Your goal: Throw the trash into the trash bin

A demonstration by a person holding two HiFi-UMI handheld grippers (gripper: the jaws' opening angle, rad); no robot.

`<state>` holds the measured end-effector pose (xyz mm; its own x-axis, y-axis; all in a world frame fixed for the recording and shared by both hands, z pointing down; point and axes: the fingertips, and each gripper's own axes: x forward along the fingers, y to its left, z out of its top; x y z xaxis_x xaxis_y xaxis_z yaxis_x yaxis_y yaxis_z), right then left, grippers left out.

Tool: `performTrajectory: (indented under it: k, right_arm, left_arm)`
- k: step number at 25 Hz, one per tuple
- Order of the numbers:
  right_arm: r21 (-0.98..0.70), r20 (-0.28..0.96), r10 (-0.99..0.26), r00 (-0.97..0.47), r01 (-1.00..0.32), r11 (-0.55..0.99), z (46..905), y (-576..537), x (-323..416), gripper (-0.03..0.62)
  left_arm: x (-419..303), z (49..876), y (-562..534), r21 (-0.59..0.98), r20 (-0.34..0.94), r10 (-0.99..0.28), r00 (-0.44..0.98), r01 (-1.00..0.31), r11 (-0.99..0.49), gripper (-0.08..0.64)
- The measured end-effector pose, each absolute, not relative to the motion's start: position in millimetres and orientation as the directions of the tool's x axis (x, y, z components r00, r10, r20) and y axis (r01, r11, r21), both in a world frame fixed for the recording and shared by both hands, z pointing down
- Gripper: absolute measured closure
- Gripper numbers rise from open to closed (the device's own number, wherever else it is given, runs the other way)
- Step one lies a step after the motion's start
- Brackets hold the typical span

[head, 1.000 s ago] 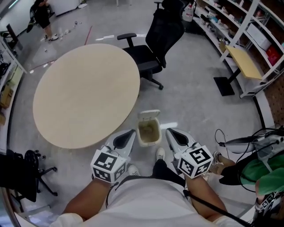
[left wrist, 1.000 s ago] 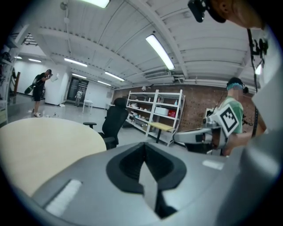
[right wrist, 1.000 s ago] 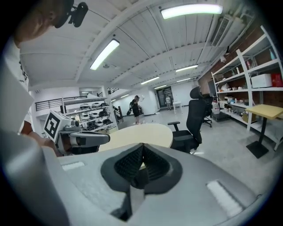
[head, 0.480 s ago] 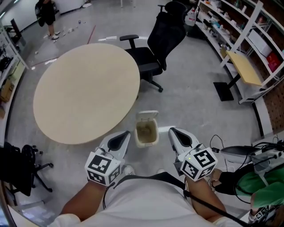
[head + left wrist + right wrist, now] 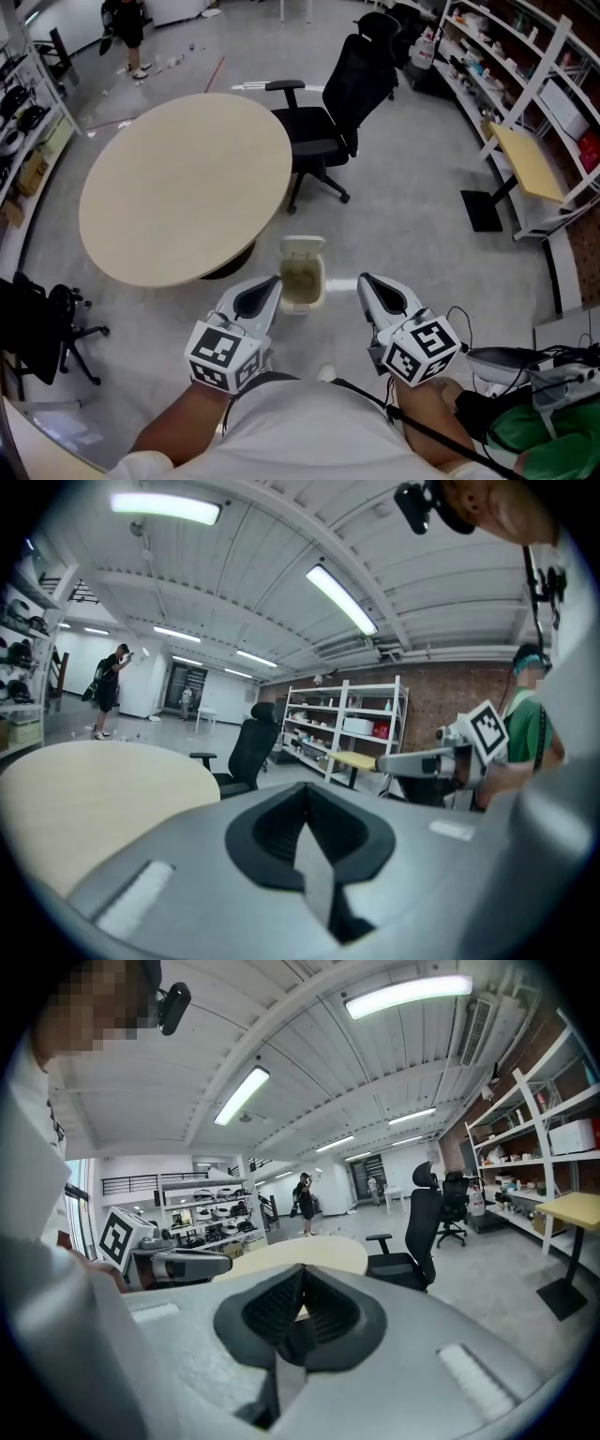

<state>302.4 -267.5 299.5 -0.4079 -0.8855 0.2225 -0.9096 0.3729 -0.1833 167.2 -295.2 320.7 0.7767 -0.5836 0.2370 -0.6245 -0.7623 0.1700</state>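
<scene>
A small cream trash bin [image 5: 302, 278] stands on the grey floor with its lid flipped up and something brownish inside. My left gripper [image 5: 271, 283] hangs just left of the bin and my right gripper [image 5: 365, 280] just right of it, both above floor level. In the left gripper view the left gripper [image 5: 306, 797] has its jaws together with nothing between them. The right gripper [image 5: 301, 1283] is likewise shut and empty in its own view. No loose trash shows in any view.
A round beige table [image 5: 178, 187] stands to the bin's left and a black office chair [image 5: 342, 98] behind it. Shelving and a wooden desk [image 5: 528, 157] line the right side. A person in green [image 5: 539, 431] sits at lower right, and another black chair [image 5: 37, 328] at far left.
The view has shifted back, so the bin and table sit further off and the shoes by the bin have mostly dropped from sight. Both grippers rose slightly and stay shut.
</scene>
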Motion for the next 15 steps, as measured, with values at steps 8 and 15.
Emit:
performTrajectory:
  k: [8,15]
  right_arm:
    - [-0.212,0.230,-0.855,-0.465,-0.881,0.422,313.4,-240.4,333.2,0.591]
    - [-0.228,0.247,-0.833,-0.496,-0.865,0.447,327.8,-229.7,338.6,0.591]
  left_arm:
    - [188.7,316.7,-271.2,0.145,0.254,-0.654,0.712,-0.697,-0.702,0.552]
    - [195.0,324.5,-251.1,0.136,0.274,-0.663,0.696,-0.711,-0.690,0.552]
